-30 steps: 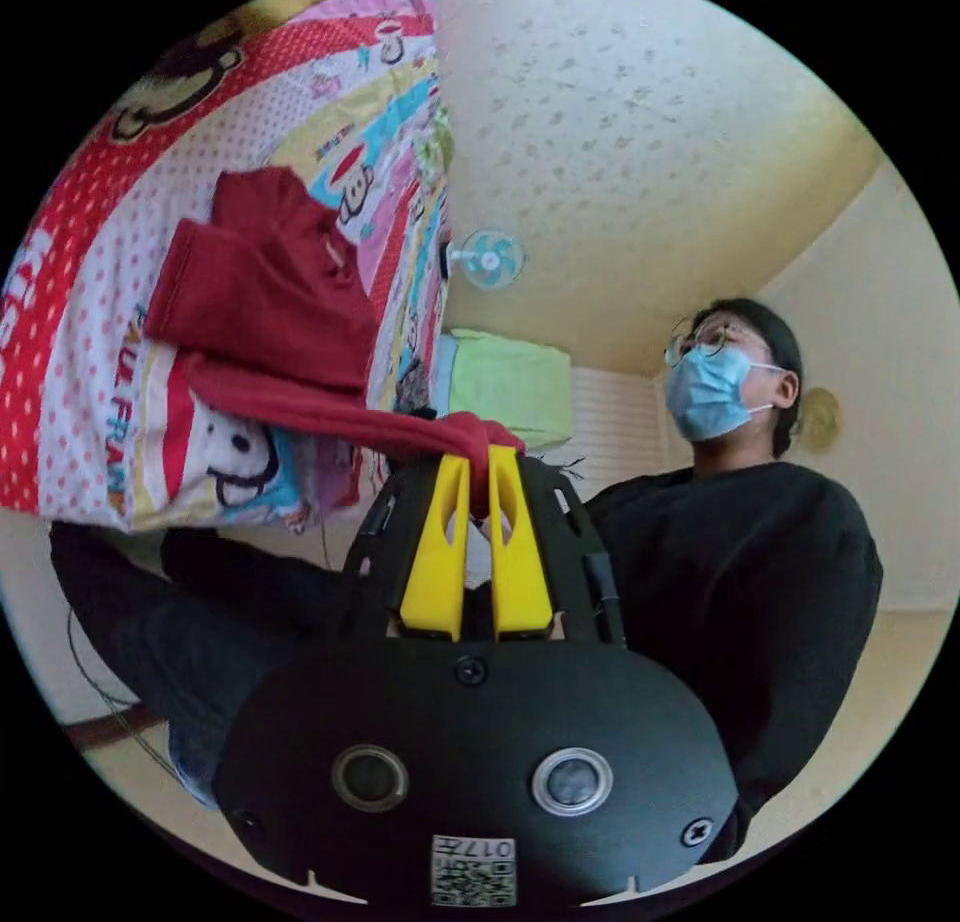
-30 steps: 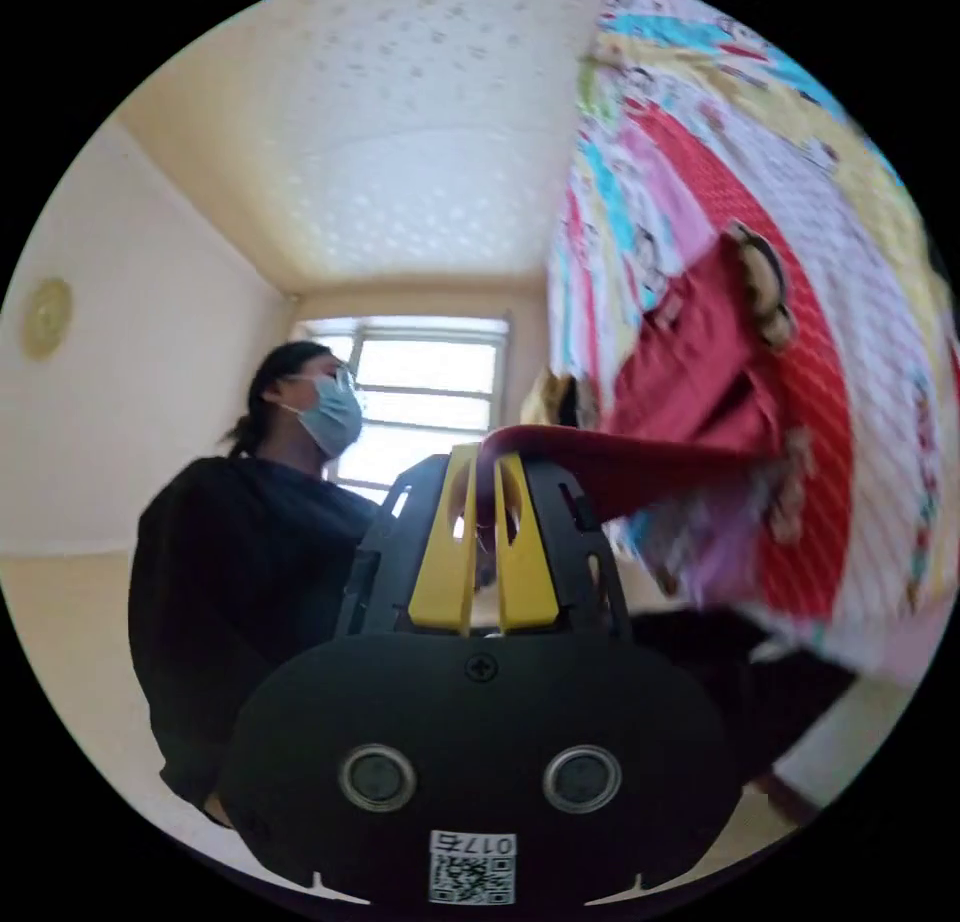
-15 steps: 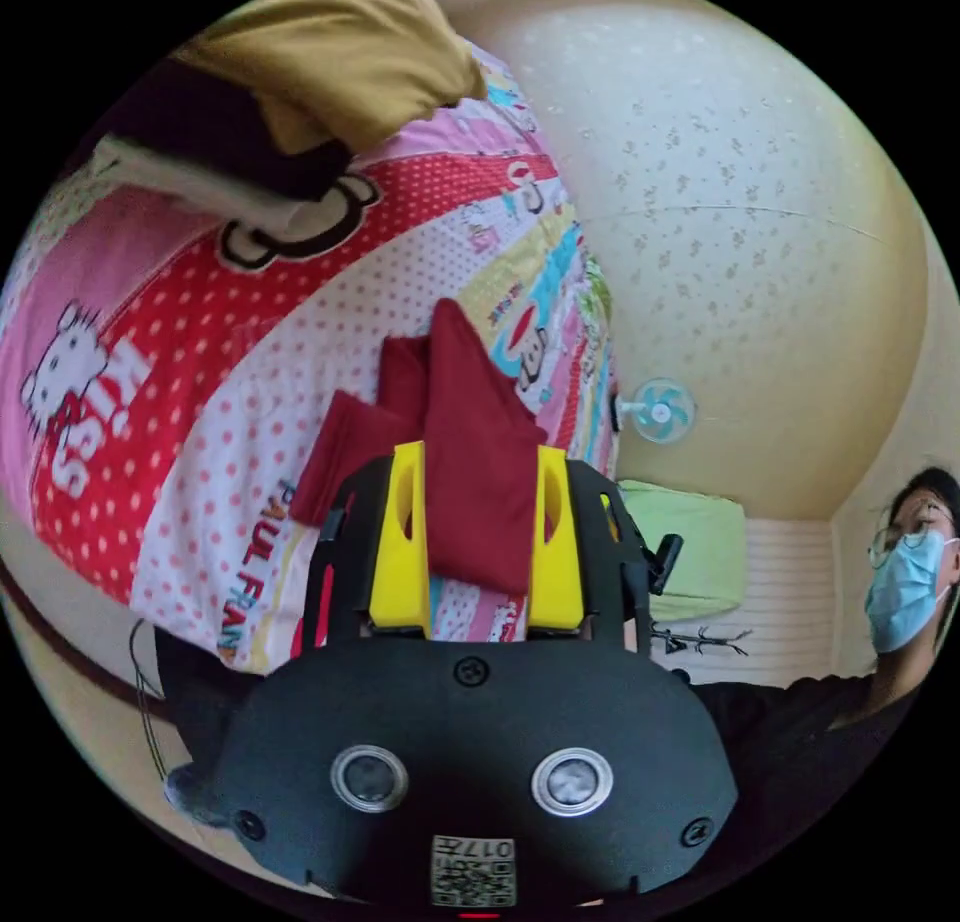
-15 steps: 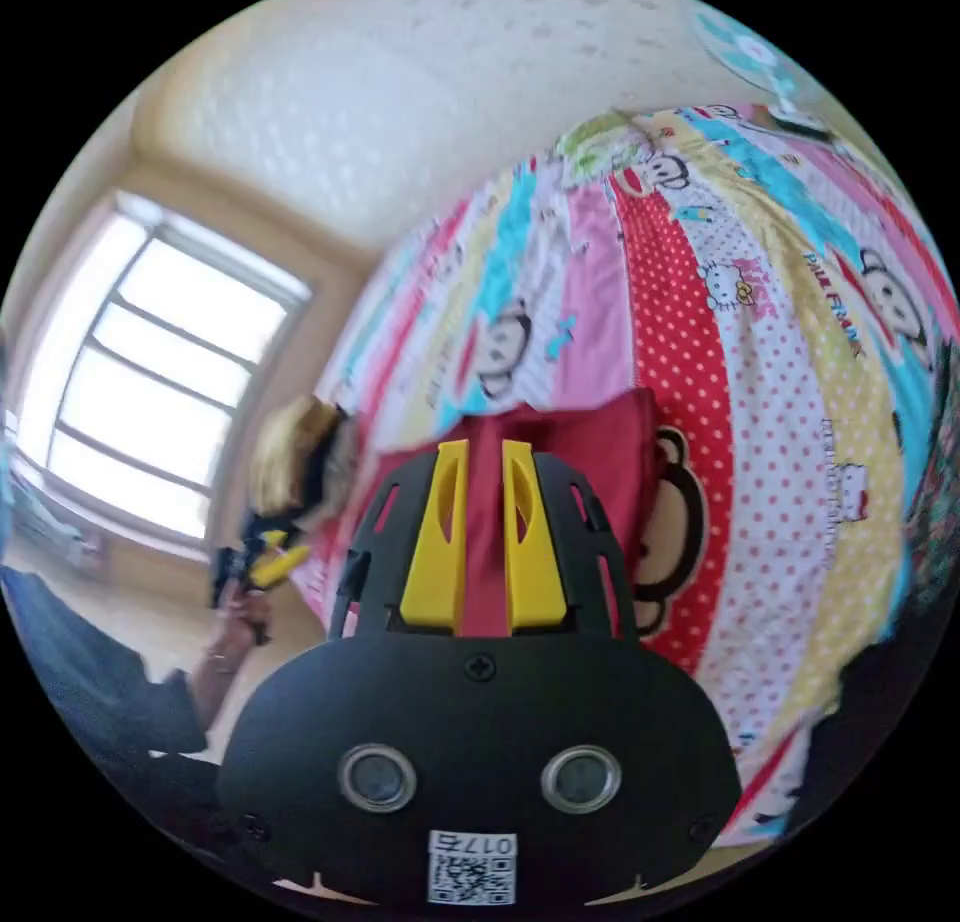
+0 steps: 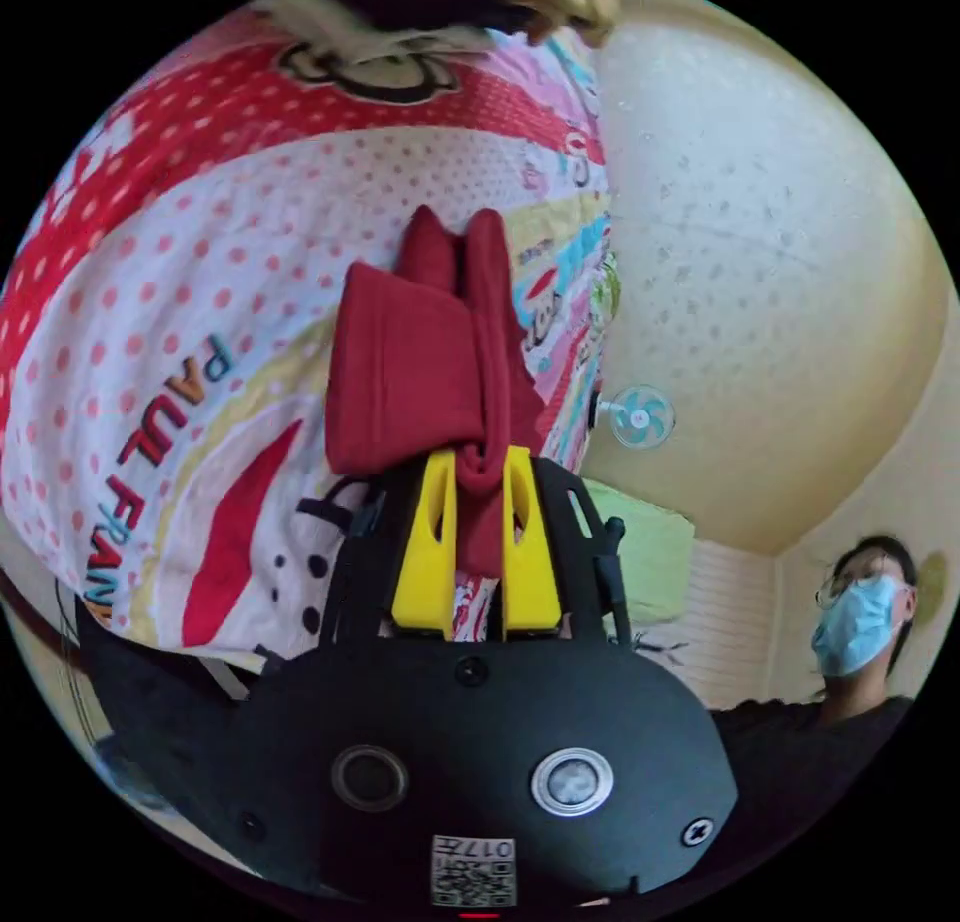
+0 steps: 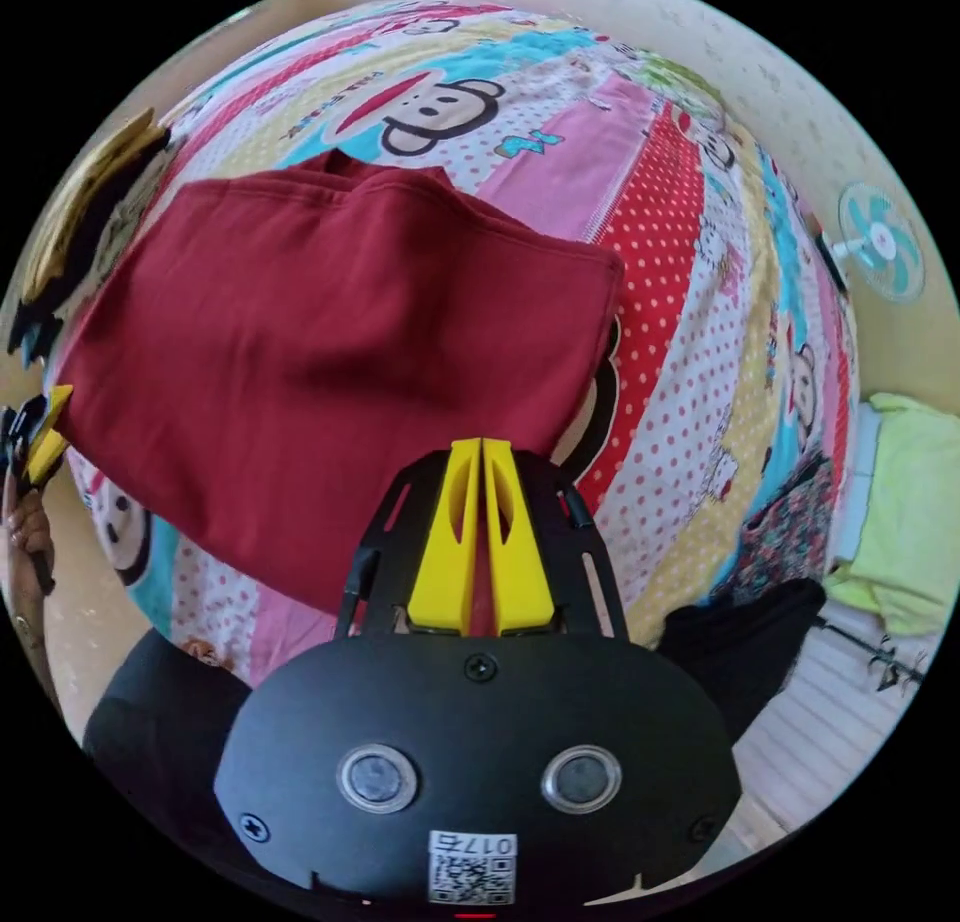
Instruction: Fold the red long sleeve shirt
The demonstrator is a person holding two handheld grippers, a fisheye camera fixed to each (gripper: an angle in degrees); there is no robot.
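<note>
The left gripper (image 5: 478, 462) has its yellow fingers (image 5: 428, 547) nearly closed on a bunched edge of the dark red long-sleeve cotton shirt (image 5: 420, 362). The right gripper (image 6: 482, 450) pinches the near hem, fingers almost together. Beyond both, the shirt lies folded flat on the cartoon-print bedspread (image 6: 690, 292), its length stretching away from the fingers.

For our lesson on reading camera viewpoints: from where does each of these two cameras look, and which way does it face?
Left gripper view: rides behind the left gripper, facing the patterned bedspread; jaws pinch a bunched part of the red shirt; the person shows at the lower right.
Right gripper view: rides behind the right gripper, facing the bedspread; jaws closed on the shirt's near edge; a hand shows at the left edge.
Shared: shirt, bedspread, wall fan.
</note>
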